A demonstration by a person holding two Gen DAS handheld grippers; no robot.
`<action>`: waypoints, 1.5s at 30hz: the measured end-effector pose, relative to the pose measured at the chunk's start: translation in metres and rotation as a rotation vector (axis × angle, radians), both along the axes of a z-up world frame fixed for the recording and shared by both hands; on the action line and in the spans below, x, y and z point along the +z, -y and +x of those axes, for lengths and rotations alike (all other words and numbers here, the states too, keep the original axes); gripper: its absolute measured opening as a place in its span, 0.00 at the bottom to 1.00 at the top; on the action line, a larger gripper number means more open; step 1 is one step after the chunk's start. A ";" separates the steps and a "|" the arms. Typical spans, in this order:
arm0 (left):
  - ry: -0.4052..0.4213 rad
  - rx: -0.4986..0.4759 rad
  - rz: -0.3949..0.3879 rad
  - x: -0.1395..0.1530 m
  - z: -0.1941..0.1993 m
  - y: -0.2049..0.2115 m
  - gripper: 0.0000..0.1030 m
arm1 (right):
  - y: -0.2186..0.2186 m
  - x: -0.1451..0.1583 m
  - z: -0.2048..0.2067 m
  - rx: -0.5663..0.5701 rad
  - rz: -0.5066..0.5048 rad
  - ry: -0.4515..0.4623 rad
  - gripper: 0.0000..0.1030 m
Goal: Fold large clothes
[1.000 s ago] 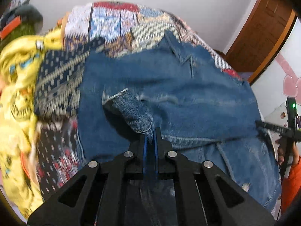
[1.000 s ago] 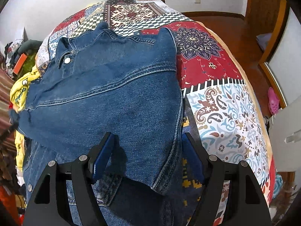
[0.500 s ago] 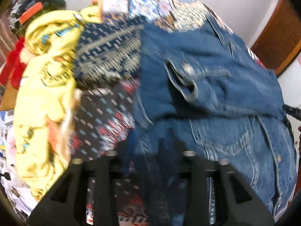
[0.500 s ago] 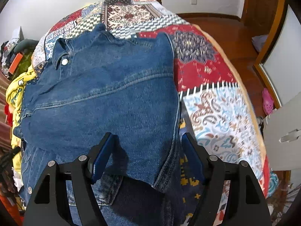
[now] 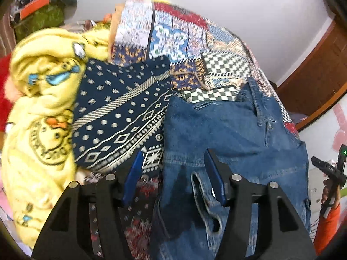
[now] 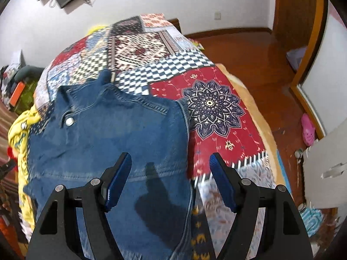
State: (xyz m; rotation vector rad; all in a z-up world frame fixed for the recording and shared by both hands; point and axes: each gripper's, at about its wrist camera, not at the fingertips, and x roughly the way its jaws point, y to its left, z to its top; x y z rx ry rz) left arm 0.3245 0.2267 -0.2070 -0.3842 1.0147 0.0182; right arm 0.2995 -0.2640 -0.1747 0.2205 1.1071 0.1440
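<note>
A blue denim jacket lies spread on the patchwork quilt, collar toward the far end. Its folded-in sleeve cuff rests on the denim just under my left gripper. That gripper's jaws are opening, and the pads press on nothing; they hover over the jacket's left edge. In the right wrist view, my right gripper stands open above the jacket, straddling its right side seam without touching it. A metal button shows near the collar. The right gripper also shows, held by a hand with an orange sleeve.
A yellow duck-print blanket and a navy patterned garment are heaped left of the jacket. The quilt drops off on the right to a wooden floor with a pink shoe and a white cabinet.
My left gripper let go of the sleeve cuff, opened, and swung left to the jacket's edge; the cuff now lies on the denim. The right gripper stayed open and shifted slightly over the jacket.
</note>
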 end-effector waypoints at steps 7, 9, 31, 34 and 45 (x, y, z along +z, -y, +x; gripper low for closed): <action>-0.101 -0.002 -0.075 -0.054 0.057 -0.005 0.56 | 0.001 -0.034 0.031 0.002 0.069 -0.082 0.64; -0.098 -0.010 -0.137 -0.062 0.068 -0.007 0.56 | -0.003 -0.037 0.033 0.025 0.073 -0.087 0.55; 0.196 0.004 0.111 0.056 0.056 0.005 0.07 | -0.053 0.054 0.083 0.129 0.037 0.197 0.07; 0.152 0.019 0.170 0.045 0.068 0.000 0.07 | -0.065 0.050 0.098 0.123 0.026 0.206 0.08; -0.031 0.065 0.165 -0.041 0.103 -0.026 0.09 | -0.071 -0.028 0.135 0.067 -0.031 0.063 0.08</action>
